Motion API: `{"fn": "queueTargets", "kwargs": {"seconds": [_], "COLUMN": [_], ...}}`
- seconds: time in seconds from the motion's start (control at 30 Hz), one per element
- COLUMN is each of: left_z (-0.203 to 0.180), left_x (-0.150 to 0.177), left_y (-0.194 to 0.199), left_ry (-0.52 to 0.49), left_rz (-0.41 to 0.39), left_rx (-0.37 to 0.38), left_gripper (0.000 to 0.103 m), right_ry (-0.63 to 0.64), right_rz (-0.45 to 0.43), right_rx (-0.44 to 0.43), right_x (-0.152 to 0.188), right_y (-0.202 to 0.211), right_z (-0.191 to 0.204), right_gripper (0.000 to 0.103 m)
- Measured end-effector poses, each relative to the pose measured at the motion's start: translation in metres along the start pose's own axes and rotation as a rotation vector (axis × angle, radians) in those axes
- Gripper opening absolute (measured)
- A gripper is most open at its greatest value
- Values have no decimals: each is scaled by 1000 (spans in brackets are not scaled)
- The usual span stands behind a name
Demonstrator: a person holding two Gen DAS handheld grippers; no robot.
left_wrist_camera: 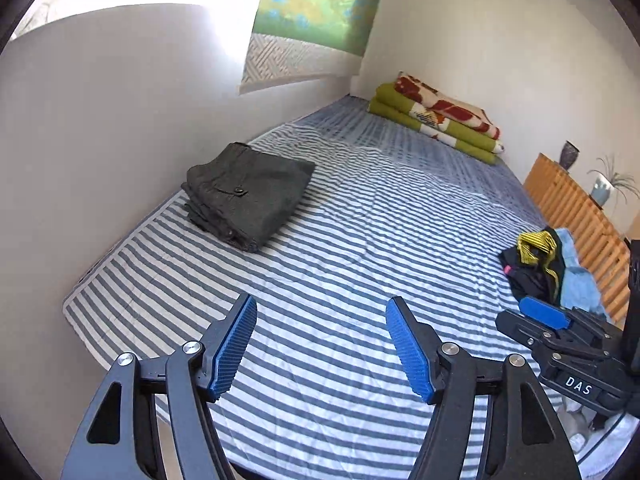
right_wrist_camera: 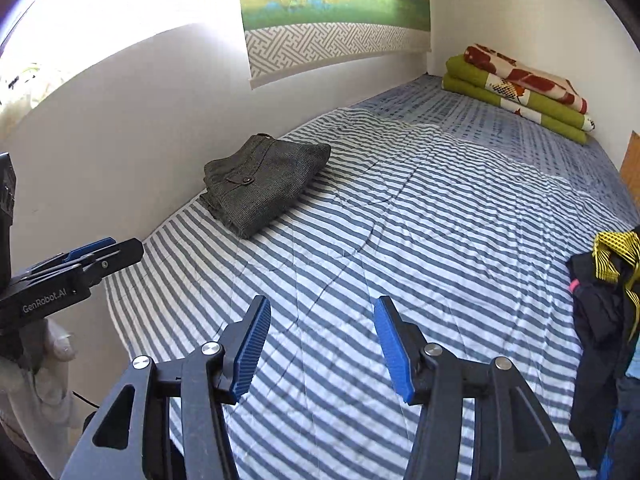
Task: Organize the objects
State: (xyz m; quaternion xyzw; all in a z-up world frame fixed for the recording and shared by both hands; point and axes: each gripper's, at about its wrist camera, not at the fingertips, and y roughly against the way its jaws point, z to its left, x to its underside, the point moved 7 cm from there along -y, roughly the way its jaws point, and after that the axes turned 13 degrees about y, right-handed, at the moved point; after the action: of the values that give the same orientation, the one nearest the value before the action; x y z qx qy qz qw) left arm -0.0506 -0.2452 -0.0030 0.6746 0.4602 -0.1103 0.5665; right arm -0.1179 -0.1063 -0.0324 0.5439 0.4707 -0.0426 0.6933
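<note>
A folded dark grey pair of trousers (left_wrist_camera: 248,194) lies on the striped bed near the wall; it also shows in the right wrist view (right_wrist_camera: 264,182). A loose pile of clothes (left_wrist_camera: 540,264), black, yellow and light blue, lies at the bed's right edge, and shows in the right wrist view (right_wrist_camera: 608,300). My left gripper (left_wrist_camera: 322,344) is open and empty above the bed's near part. My right gripper (right_wrist_camera: 322,344) is open and empty too. Each gripper shows in the other's view, the right one (left_wrist_camera: 560,332) and the left one (right_wrist_camera: 80,268).
The striped bedsheet (left_wrist_camera: 360,248) covers the bed. Folded green and red blankets (left_wrist_camera: 440,120) lie at the far end by the wall. A wooden slatted headboard (left_wrist_camera: 572,208) with a vase and plant stands on the right. A white wall runs along the left.
</note>
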Motion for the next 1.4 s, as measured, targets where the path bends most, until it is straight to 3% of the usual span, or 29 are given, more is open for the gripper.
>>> {"fn": "queueTargets", "kwargs": {"seconds": [0.23,0.47,0.67,0.93,1.4], "left_z": [-42,-58,-61,-54,-31], "left_x": [52,107,132,133,114], "left_y": [84,116,115,120,62], "left_ry": [-53,-31,-34,-35,-23], "left_rz": [-66,-41,-20,-34,1], "left_rx": [-3,24,19,-20,-67], "left_gripper": [77,83,86,94,95], "right_ry": [-28,-35,-78,-63,-69], "right_rz": [-60,-105,-125,-133,-86], "right_rx": [58,135,124,125,120], "right_x": [49,89,111,119,120], "right_y": [79,130,149,151,110], "right_z": [-5,-3,-4,8,6], "right_gripper": [52,56,58,58,61]}}
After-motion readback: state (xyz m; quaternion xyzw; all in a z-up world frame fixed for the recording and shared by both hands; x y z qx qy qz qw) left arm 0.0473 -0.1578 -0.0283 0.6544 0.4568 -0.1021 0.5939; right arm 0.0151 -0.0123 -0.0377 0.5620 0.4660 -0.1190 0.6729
